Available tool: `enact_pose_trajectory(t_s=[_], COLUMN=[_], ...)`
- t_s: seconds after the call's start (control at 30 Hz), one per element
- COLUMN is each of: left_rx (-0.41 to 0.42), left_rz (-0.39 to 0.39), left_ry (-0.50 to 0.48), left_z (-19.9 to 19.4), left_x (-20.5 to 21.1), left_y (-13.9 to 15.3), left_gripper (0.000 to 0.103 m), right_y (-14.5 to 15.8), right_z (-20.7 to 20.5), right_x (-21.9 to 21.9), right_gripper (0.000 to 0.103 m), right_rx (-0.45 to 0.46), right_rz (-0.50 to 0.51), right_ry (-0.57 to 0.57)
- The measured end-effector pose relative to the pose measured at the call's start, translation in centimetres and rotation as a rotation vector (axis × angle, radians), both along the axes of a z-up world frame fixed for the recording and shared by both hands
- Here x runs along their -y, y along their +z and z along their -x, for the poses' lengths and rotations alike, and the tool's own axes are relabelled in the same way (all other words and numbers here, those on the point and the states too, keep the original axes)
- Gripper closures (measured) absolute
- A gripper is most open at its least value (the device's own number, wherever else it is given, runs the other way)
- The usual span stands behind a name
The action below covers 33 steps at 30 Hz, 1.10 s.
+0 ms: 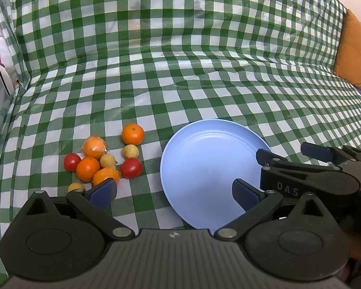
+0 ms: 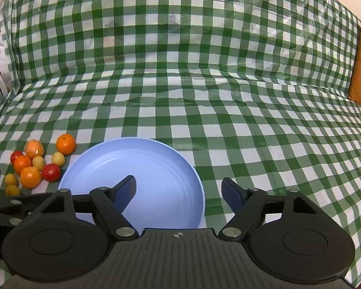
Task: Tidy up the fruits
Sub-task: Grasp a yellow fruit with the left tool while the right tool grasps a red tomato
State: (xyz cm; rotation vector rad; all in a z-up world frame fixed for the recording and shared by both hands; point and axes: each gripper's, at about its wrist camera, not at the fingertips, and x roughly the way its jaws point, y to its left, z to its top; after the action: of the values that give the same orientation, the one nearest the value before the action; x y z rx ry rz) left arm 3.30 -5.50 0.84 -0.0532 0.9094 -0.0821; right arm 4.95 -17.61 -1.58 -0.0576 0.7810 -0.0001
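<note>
Bright, even light — soft shadows; glare on plastic cloth (image 1: pixel 180 48); fisheye bending edges; sharp focus.

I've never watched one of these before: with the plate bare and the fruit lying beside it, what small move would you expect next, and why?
Probably the left gripper, open and holding nothing, eases left and closes on the near orange beside its fingertip. The blue plate holds no fruit, the pile lies just left of it, and the right gripper hovers open over the plate's near edge, farther from the pile.

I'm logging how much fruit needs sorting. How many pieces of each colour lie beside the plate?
Orange: 4
Red: 2
Yellow: 4
Total: 10, all on the cloth left of the plate, which holds none.
</note>
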Motion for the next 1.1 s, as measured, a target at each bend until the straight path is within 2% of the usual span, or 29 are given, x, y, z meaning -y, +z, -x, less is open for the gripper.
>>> enact_pose_trajectory(t_s=[0.03,0.1,0.13,0.2,0.27,0.33,0.37,0.43,0.5,0.67,0.77,0.9,1.03,1.1], left_rx=[0.007,0.021,0.031,0.052,0.065,0.073,0.08,0.09,0.096,0.028,-0.022,-0.093,-0.153,-0.183], left_rz=[0.001,0.002,-0.003,-0.014,-0.004,0.024,0.038,0.059,0.085,0.143,0.167,0.185,0.217,0.24], left_ry=[-0.002,-0.013,-0.019,-0.028,-0.041,-0.054,-0.06,-0.096,-0.091,0.058,0.094,0.093,0.127,0.147], left_z=[0.1,0.2,0.2,0.2,-0.1,-0.5,-0.7,-1.3,-1.9,-3.2,-3.2,-3.4,-3.8,-3.9], left_x=[-0.1,-0.4,-0.5,-1.0,-1.9,-3.4,-4.3,-6.3,-9.0,-15.6,-17.2,-18.0,-19.2,-19.8], left_y=[0.2,0.6,0.9,1.4,2.0,2.7,3.1,3.9,4.3,3.1,1.7,-0.8,-2.7,-3.5], left_gripper=[0.005,0.009,0.014,0.034,0.073,0.087,0.087,0.087,0.087,0.087,0.087,0.086,0.086,0.085], right_y=[0.0,0.1,0.2,0.3,0.5,0.7,0.8,1.0,1.0,0.2,-0.8,-1.9,-2.5,-3.5], right_z=[0.0,0.1,0.1,0.2,0.4,0.4,0.3,0.3,0.4,0.6,0.5,0.1,-0.8,-1.6], right_x=[-0.1,-0.4,-0.6,-0.9,-1.3,-1.6,-1.9,-2.3,-3.0,-5.4,-7.7,-10.9,-13.6,-14.7], right_gripper=[0.03,0.04,0.043,0.051,0.057,0.062,0.066,0.066,0.066,0.066,0.066,0.066,0.065,0.065], right_rx=[0.004,0.016,0.024,0.042,0.064,0.083,0.092,0.107,0.126,0.135,0.132,0.131,0.105,0.08], right_rz=[-0.008,-0.022,-0.027,-0.045,-0.064,-0.082,-0.094,-0.114,-0.131,-0.175,-0.186,-0.127,-0.079,-0.021], right_ry=[0.001,0.007,0.011,0.017,0.018,0.019,0.019,0.027,0.046,0.138,0.224,0.328,0.367,0.371])
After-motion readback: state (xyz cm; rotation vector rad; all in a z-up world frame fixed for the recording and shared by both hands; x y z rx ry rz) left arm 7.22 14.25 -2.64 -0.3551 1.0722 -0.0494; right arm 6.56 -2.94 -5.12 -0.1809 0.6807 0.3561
